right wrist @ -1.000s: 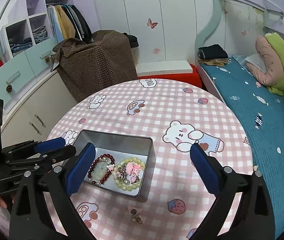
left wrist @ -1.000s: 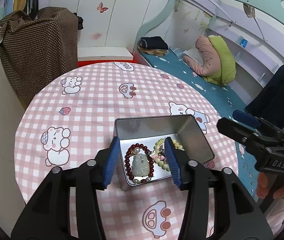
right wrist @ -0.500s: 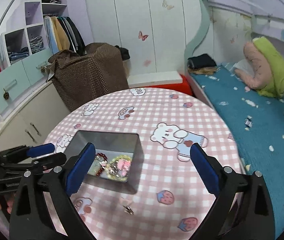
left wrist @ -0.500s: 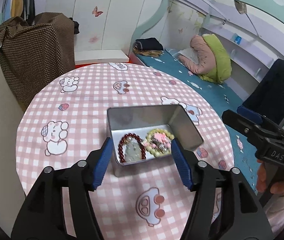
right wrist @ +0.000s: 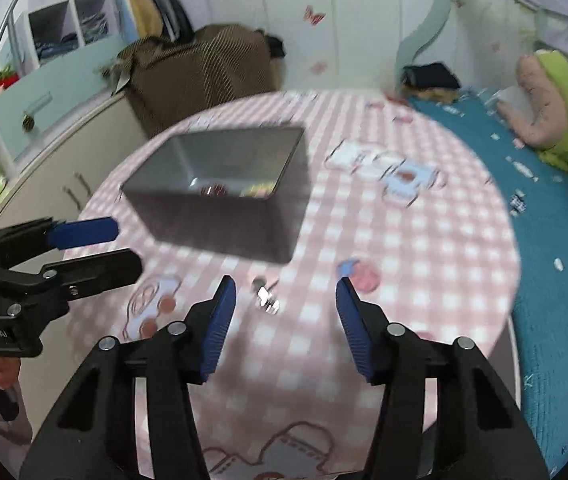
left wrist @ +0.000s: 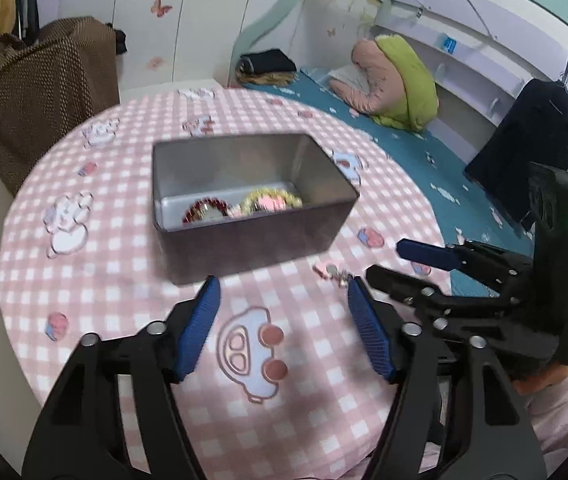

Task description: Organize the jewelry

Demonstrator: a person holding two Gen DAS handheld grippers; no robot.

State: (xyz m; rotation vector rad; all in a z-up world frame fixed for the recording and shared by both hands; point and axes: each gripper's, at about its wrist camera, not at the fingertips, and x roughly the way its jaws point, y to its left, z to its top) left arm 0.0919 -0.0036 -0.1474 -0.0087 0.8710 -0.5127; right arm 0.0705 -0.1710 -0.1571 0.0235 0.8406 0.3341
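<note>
The right gripper (right wrist: 285,312) has its jaws closing with nothing pinched yet: the small loose trinket (right wrist: 266,299) lies on the desk (right wrist: 423,248) just ahead of them, inside the gap but nearer the left-hand pad. It is too blurred to tell its long axis or what kind of piece it is; it reads as a short metal bit with a pale end. The left gripper (left wrist: 284,312) is closing too, its jaws still apart and empty, over a printed car on the cloth; from its view the trinket (left wrist: 333,272) sits just ahead and to the right of its right pad, so both hands are near, but the right one is lined up on it. Beyond the trinket stands the tin (right wrist: 220,196), open, with a red bead bracelet (left wrist: 206,212) and a yellow-green one (left wrist: 270,202) lying on its floor. The tin's near wall is close behind the trinket, so in my judgement a pinch from above suits better than a sweep forward. The two grippers sit side by side and could crowd each other. A bed (right wrist: 543,216) lies along the right.
</note>
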